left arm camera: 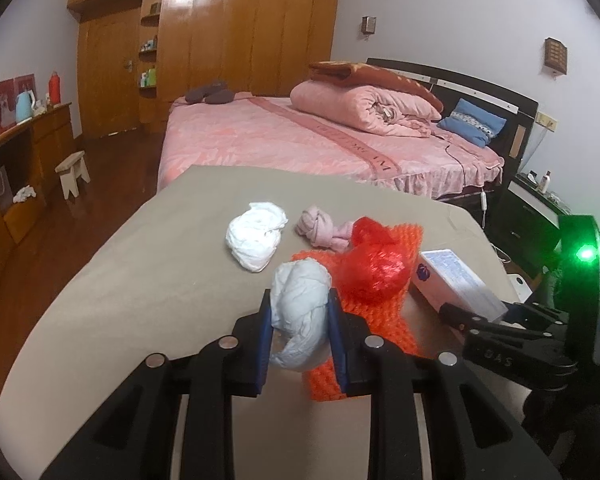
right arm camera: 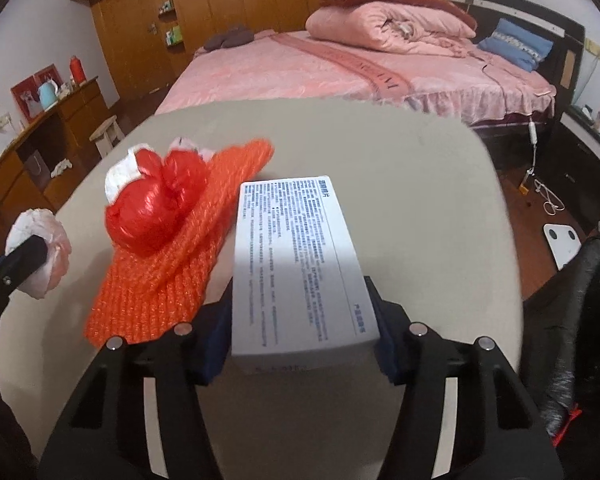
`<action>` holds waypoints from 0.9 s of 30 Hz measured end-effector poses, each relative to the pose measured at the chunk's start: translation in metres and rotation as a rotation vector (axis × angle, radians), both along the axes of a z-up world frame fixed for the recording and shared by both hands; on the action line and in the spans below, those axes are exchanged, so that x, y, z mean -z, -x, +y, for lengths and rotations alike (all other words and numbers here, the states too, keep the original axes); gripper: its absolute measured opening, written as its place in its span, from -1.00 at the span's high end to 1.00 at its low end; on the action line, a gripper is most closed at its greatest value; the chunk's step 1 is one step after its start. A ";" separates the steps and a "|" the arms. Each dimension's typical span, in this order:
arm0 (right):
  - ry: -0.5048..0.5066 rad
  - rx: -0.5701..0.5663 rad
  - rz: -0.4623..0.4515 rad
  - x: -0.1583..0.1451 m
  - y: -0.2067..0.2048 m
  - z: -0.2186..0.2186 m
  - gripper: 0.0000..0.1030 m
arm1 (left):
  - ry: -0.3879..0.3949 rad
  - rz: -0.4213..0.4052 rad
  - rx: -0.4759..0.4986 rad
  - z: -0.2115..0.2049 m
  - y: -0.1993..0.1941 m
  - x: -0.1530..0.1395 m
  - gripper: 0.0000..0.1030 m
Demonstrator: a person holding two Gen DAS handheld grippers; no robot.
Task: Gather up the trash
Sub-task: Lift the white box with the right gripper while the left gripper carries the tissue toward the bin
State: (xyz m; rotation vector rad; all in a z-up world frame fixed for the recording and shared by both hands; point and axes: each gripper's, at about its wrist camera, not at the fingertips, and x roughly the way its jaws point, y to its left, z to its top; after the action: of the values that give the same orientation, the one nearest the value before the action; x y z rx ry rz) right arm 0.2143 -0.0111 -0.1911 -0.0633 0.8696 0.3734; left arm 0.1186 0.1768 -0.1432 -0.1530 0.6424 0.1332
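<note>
The left gripper (left arm camera: 300,320) is pinching a crumpled tissue (left arm camera: 300,312) above the table (left arm camera: 140,280); the right gripper (right arm camera: 300,344) is clamping a printed box (right arm camera: 300,264); both grips should be kept firm while lifting clear; only the left view is showing a white wad (left arm camera: 254,236) and a pink wad (left arm camera: 320,230); the right view is hiding them behind the red bag (right arm camera: 152,208).

Both wrist views look low and close across the table (left arm camera: 100,280) toward the bed (right arm camera: 300,72).

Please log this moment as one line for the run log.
left gripper: shut on paper wad | right gripper: shut on box | table: trash remains
</note>
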 end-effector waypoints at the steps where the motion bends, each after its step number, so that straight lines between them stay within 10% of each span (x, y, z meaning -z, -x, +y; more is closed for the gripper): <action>1: -0.003 0.005 -0.008 -0.004 0.001 -0.003 -0.10 | -0.001 -0.003 0.002 -0.002 0.001 -0.002 0.51; 27: -0.069 0.170 -0.219 -0.122 0.073 -0.129 -0.10 | 0.001 -0.134 0.182 -0.105 0.018 -0.078 0.51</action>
State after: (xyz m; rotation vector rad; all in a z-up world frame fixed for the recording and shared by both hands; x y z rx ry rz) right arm 0.1415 -0.1402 -0.0687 0.0334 0.6399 0.2316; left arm 0.1011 0.0719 -0.0653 -0.1029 0.5198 -0.0521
